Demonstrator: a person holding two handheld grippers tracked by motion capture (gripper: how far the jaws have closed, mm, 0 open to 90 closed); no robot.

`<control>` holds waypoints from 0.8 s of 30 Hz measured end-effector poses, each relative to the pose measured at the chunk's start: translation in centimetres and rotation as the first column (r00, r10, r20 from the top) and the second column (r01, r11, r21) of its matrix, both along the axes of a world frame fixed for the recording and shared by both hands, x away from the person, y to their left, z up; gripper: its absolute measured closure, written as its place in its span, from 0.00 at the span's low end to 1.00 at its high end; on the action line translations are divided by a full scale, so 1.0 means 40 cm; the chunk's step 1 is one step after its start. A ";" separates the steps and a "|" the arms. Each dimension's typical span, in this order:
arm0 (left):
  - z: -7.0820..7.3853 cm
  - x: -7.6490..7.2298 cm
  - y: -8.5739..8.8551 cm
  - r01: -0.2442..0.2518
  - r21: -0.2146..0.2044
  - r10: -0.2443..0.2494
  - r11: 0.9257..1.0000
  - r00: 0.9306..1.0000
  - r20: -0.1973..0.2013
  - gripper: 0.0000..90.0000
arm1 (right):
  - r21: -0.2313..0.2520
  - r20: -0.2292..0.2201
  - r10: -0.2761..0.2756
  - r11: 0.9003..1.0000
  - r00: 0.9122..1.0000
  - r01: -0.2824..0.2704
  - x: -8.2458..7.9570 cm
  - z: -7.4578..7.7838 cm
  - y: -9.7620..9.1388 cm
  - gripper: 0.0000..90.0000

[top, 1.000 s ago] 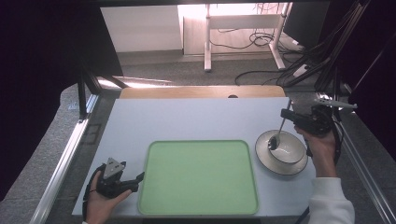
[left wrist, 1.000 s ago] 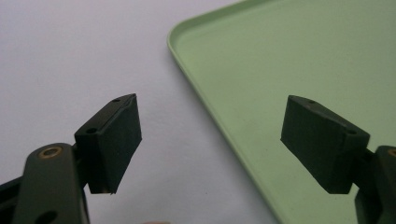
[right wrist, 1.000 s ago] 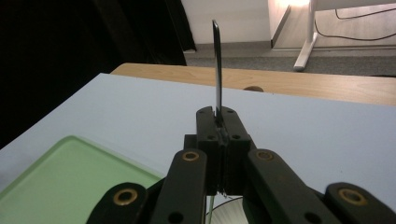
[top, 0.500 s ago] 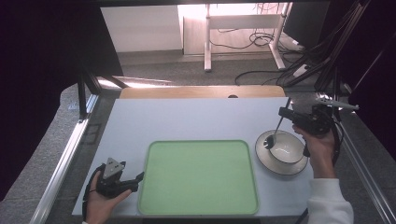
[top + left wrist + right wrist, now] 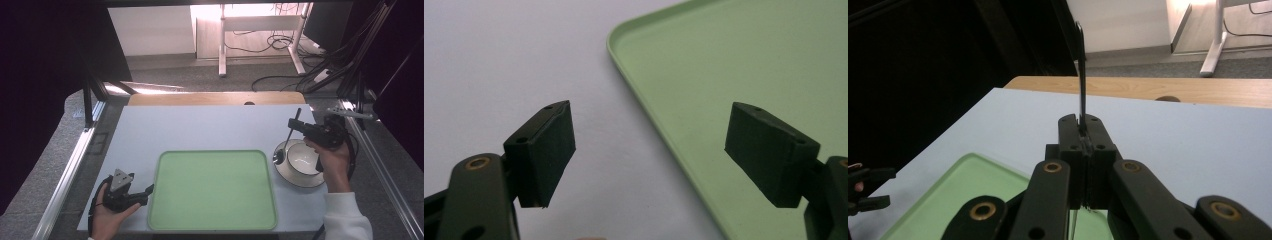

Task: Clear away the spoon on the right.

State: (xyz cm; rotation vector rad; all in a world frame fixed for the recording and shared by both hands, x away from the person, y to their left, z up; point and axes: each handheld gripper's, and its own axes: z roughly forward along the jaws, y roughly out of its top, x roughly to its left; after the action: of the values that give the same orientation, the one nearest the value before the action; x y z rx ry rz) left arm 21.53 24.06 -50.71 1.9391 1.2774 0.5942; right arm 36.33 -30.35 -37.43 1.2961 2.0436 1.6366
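Observation:
A white cup (image 5: 303,156) stands on a white saucer (image 5: 294,177) at the table's right. My right gripper (image 5: 296,125) is shut on the handle of a dark spoon (image 5: 288,136), whose bowl hangs over the saucer's left rim beside the cup. In the right gripper view the spoon's handle (image 5: 1080,65) rises straight up from my right gripper (image 5: 1082,121), its jaws pressed together on it. A pale green tray (image 5: 215,190) lies in the middle. My left gripper (image 5: 146,190) rests open at the tray's left edge, and in its own view my left gripper (image 5: 649,145) has nothing between its pads (image 5: 546,150).
The light blue table top (image 5: 200,127) is bare behind the tray (image 5: 749,60). A wooden strip (image 5: 215,98) runs along its far edge. Metal frame rails (image 5: 70,165) flank both sides. Cables and a white desk leg lie on the floor beyond.
My right gripper has shifted left with the spoon. The spoon's bowl has come out of the cup and now hangs at the saucer's left rim. The left gripper has stayed put.

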 end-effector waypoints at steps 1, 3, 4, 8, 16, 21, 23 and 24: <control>0.000 0.000 0.000 -0.001 -0.001 0.001 1.000 1.000 0.000 0.22 | -0.003 -0.001 0.010 1.000 1.000 -0.010 -0.003 0.000 0.011 0.99; 0.000 0.000 0.001 -0.002 -0.001 0.002 1.000 1.000 0.000 0.22 | -0.003 -0.001 0.015 1.000 1.000 -0.015 -0.004 -0.001 0.016 0.99; 0.000 0.000 0.001 -0.001 -0.001 0.001 1.000 1.000 -0.001 0.22 | -0.002 -0.004 0.018 1.000 1.000 -0.018 -0.006 -0.002 0.021 0.99; -0.001 0.000 0.000 -0.001 0.001 0.001 1.000 1.000 -0.002 0.22 | 0.003 -0.023 0.036 0.999 0.999 -0.036 -0.010 -0.011 0.047 0.99; 0.000 0.000 0.003 -0.012 -0.001 0.012 1.000 1.000 -0.002 0.22 | 0.015 -0.036 0.072 0.997 0.997 -0.071 -0.016 -0.016 0.079 0.99; 0.002 -0.001 0.002 -0.010 -0.003 0.010 1.000 1.000 0.000 0.22 | 0.015 -0.053 0.079 0.997 0.995 -0.079 -0.022 -0.026 0.095 0.99; 0.003 -0.002 0.003 -0.011 -0.004 0.011 1.000 1.000 0.000 0.22 | 0.017 -0.069 0.085 0.996 0.994 -0.084 -0.029 -0.036 0.105 0.99; 0.003 -0.002 0.003 -0.012 -0.005 0.012 1.000 1.000 0.000 0.22 | 0.018 -0.073 0.086 0.996 0.994 -0.085 -0.032 -0.040 0.110 0.99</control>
State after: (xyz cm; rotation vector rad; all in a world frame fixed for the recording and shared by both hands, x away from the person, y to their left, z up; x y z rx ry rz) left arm 21.44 24.20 -50.59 1.9287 1.2906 0.5967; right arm 35.07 -25.96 -39.05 1.3088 2.1623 1.6668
